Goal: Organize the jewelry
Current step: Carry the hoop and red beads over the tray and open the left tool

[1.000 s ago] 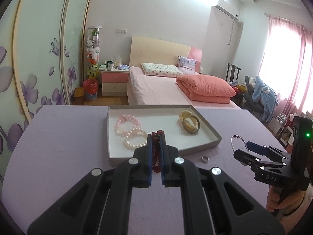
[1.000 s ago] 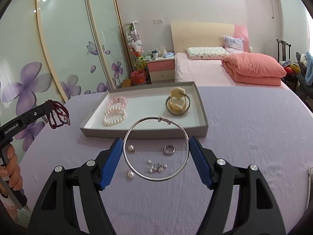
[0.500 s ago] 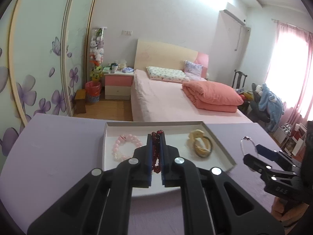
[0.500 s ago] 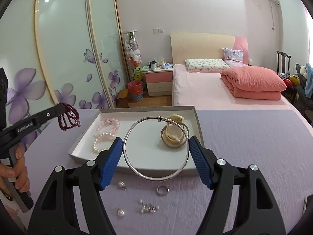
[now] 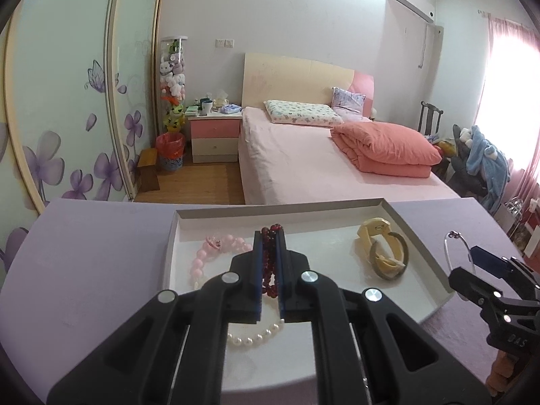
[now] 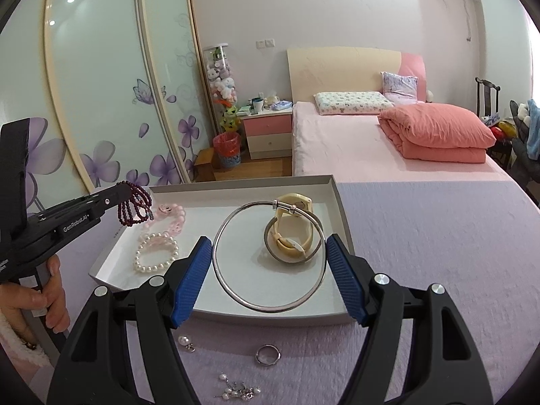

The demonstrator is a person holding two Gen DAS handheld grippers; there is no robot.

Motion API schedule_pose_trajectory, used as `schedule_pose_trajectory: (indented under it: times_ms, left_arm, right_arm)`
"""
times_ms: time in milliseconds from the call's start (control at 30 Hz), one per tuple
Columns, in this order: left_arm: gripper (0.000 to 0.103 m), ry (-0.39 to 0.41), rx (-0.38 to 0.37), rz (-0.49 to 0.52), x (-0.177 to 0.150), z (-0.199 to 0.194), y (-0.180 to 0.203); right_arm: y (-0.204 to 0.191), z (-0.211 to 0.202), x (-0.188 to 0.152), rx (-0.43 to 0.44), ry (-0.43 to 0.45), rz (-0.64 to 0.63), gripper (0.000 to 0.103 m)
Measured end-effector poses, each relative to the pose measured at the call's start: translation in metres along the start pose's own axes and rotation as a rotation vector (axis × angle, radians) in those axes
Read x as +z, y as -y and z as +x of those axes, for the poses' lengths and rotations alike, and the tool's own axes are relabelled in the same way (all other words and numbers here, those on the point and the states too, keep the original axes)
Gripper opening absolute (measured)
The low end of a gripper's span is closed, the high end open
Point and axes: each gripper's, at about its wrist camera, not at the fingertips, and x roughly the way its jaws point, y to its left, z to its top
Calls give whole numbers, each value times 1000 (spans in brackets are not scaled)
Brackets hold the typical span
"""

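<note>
My left gripper (image 5: 269, 240) is shut on a dark red bead bracelet (image 5: 269, 260) and holds it above the white tray (image 5: 420, 253); the bracelet dangles over the tray's left side in the right wrist view (image 6: 132, 206). My right gripper (image 6: 269, 256) is shut on a thin silver bangle (image 6: 236, 292) and holds it over the tray's (image 6: 342, 217) front part. In the tray lie a pink bead bracelet (image 6: 168, 217), a white pearl bracelet (image 6: 156, 256) and a cream watch (image 6: 292, 236).
On the lilac tablecloth (image 6: 438, 236) in front of the tray lie a silver ring (image 6: 268, 354), a pearl earring (image 6: 185, 341) and a small cluster of pearl earrings (image 6: 238, 388). Beyond the table's far edge stand a bed (image 5: 320, 165) and a nightstand (image 5: 215, 138).
Both grippers have moved forward with their jewelry and now hold it over the tray. The loose ring and earrings have slid toward the bottom of the right wrist view.
</note>
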Motion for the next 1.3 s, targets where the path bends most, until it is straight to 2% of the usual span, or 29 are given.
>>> schedule_pose_trajectory:
  times_ms: [300,1033,1100,1167,1233,1300]
  left_arm:
    - [8,-19,14,12,-3,18,7]
    - [9,-37,41,7,-5,29,8]
    - [15,-30,47,-2,-5,27,6]
    - [34,-20,56,-12,-5,23,4]
    - [38,-3,65,-21,-4,15,0]
    - [47,7,74,-28,-3,8,-4]
  right_arm:
    - [7,8,0,-9,-14,11,70]
    - [4,13,-5,-7,-26,12,70]
    - [3,13,-5,-8,-26,12,70]
    - [3,13,-5,-8,-25,11,70]
    - [2,12,-7,-10,-20,8,70]
    - [1,11,-6,-10,-18,4,70]
